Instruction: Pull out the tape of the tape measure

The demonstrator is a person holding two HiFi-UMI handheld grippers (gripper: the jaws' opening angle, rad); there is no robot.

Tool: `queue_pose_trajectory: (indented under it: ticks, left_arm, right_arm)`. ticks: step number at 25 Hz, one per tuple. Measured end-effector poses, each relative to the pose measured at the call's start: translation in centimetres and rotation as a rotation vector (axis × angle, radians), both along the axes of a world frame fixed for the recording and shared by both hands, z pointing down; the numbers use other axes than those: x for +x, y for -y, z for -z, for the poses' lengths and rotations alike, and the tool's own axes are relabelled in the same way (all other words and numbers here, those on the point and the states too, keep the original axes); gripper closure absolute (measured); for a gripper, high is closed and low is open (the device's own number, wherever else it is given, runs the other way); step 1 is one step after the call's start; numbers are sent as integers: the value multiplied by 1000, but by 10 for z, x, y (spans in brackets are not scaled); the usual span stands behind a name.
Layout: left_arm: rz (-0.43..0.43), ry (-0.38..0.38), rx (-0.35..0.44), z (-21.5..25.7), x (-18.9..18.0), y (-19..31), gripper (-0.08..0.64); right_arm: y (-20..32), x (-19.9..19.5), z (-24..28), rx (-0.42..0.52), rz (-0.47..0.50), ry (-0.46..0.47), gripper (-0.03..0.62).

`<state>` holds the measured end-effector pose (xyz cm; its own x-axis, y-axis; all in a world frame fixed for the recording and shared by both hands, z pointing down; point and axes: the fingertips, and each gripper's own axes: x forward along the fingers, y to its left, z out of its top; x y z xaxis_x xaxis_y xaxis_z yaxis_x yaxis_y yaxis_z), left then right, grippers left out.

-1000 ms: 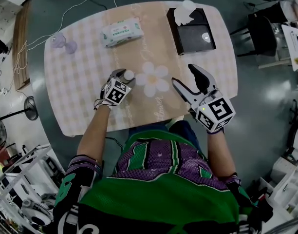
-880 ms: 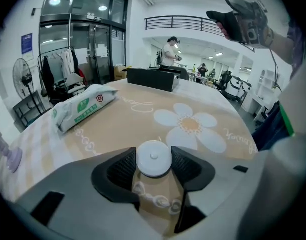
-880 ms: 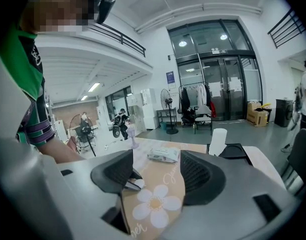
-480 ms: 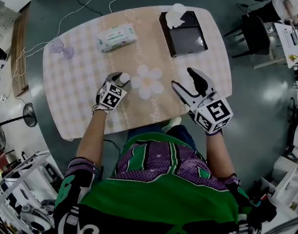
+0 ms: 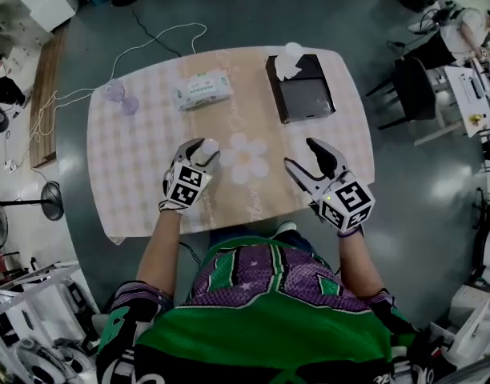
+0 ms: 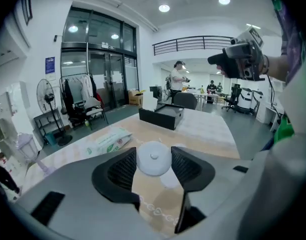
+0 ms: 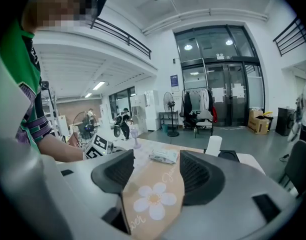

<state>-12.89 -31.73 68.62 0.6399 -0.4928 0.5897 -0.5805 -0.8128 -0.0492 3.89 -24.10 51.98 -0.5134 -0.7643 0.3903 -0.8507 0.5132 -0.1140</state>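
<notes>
Pressing from both sides, the pads of the left gripper [image 5: 203, 150] are closed on the white, round tape measure [image 5: 208, 145]. These jaws have just been closing, with the tape measure between them. In the left gripper view its disc [image 6: 153, 158] is seen touching both ribbed pads, and the table [image 5: 133, 174] shows below it. The tape measure is held over the middle of the table, toward the near edge and just left of the flower print [image 5: 247, 158].

The right gripper [image 5: 301, 154] is held over the near right part of the table. Its jaws are spread apart with nothing between them; only the cloth and the flower print are seen through the gap in the right gripper view. The flower print lies between the two grippers.

Beyond the left gripper, near the far edge, a pack of wet wipes [image 5: 202, 89] is laid. A black box [image 5: 303, 94] is set at the far right corner, with a white tissue [image 5: 291, 58] standing up at its far end. Near the far left corner a small purple object [image 5: 121, 99] is placed, and a white cable [image 5: 153, 40] runs from it off the table onto the floor.
</notes>
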Motion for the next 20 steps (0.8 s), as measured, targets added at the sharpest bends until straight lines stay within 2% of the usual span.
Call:
queue_pose_trajectory:
  ticks: [7, 11, 16, 20]
  left_arm:
    - [121, -135, 18, 65, -16, -24, 318]
    - [167, -176, 70, 112, -14, -37, 318]
    - [213, -184, 176, 168, 1, -51, 318]
    - [211, -165, 264, 208, 20, -54, 318]
  right_arm:
    - [-5, 5, 10, -1, 62, 16, 314]
    - [-2, 14, 25, 16, 135, 34, 316]
    - [0, 36, 54, 86, 210, 31, 319]
    - [3, 61, 81, 158, 217, 50, 324]
